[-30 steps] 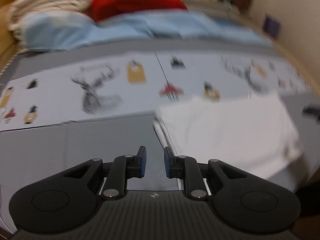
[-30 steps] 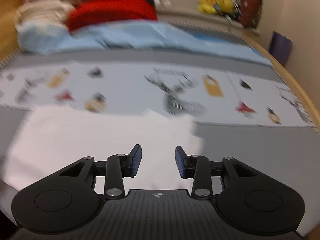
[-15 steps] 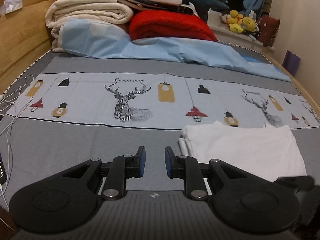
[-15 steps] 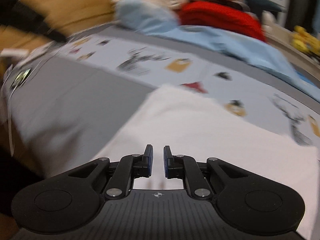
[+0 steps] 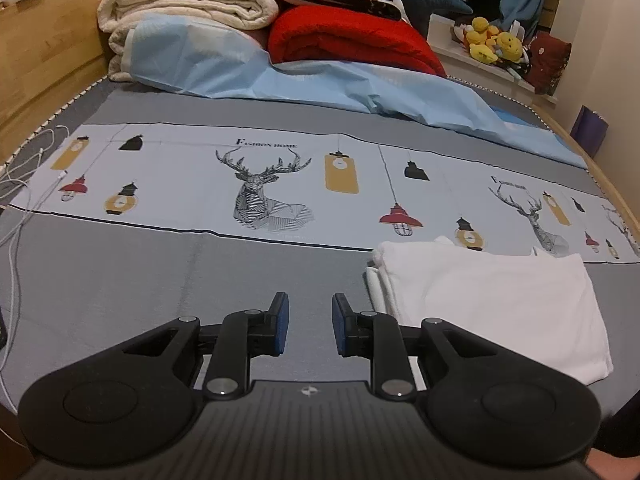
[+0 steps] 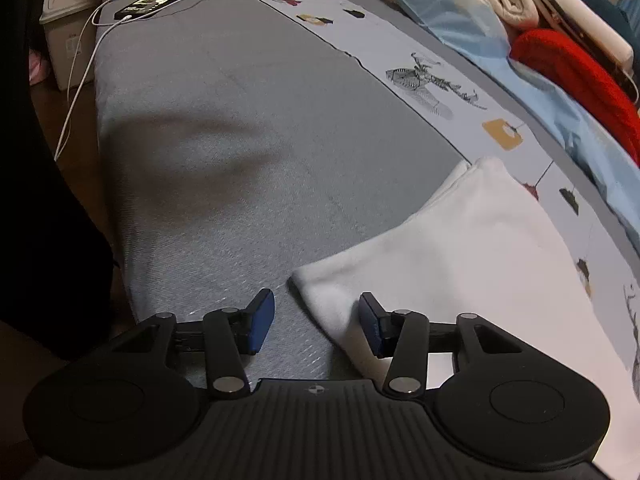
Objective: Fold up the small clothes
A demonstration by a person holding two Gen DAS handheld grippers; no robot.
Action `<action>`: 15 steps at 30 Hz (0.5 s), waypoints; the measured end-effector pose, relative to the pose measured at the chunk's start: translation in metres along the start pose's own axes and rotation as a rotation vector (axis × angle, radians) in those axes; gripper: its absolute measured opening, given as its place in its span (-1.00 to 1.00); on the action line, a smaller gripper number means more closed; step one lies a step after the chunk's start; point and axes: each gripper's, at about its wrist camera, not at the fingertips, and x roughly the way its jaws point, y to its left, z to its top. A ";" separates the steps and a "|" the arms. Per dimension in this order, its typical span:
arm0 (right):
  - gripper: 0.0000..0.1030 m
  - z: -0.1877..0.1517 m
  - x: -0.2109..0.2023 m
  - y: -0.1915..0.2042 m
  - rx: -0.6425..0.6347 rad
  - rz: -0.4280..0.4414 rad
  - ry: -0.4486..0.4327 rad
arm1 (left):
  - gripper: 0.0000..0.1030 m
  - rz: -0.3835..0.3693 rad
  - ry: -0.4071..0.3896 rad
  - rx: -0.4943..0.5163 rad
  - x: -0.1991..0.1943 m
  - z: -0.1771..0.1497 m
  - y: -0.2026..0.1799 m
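- The bed (image 5: 140, 280) is the work surface: a grey sheet with a pale printed band of deer and lanterns (image 5: 264, 188) running across it. The bare grey stretch gives plenty of room for a fold.
- Stacked blankets (image 5: 192, 0) and a red throw (image 5: 352, 36) sit well apart at the far end, out of the way. A phone (image 6: 148, 4) with white cables (image 6: 80, 80) lies near the bed's far corner in the right wrist view; judged from here, a wide sweep that way could snag them.
- The white garment (image 6: 480, 248) lies flat on the grey sheet, its far edge reaching onto the printed band, already folded to a rough rectangle with layered edges showing at one side (image 5: 376, 280).
- The left gripper (image 5: 306, 326) hovers over bare sheet just beside the garment's layered edge, jaws apart and opening slightly, nothing between them.
- The right gripper (image 6: 316, 322) sits at the garment's near corner, jaws opening wide; the corner's tip lies in the gap, but the pads do not press on it.
- The step in hand looks like taking that corner for the next fold. To do it well, I would slide lower so that all layers enter the gap, and close only once the cloth is well inside.
- The left tongs should pinch the matching corner, so that the edge lifts evenly and no layer slips.
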 end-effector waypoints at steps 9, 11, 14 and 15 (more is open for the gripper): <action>-0.93 0.009 -0.031 -0.034 0.147 0.028 -0.090 | -0.12 -0.076 0.072 -0.007 0.027 0.007 -0.022; -0.93 0.010 -0.054 -0.047 0.204 0.021 -0.164 | 0.18 -0.149 0.131 -0.052 0.042 0.008 -0.025; -0.94 0.006 -0.084 -0.064 0.247 0.004 -0.251 | 0.44 -0.236 0.225 -0.130 0.072 0.003 -0.028; -0.94 0.004 -0.091 -0.069 0.259 0.004 -0.268 | 0.44 -0.260 0.270 -0.164 0.086 0.001 -0.030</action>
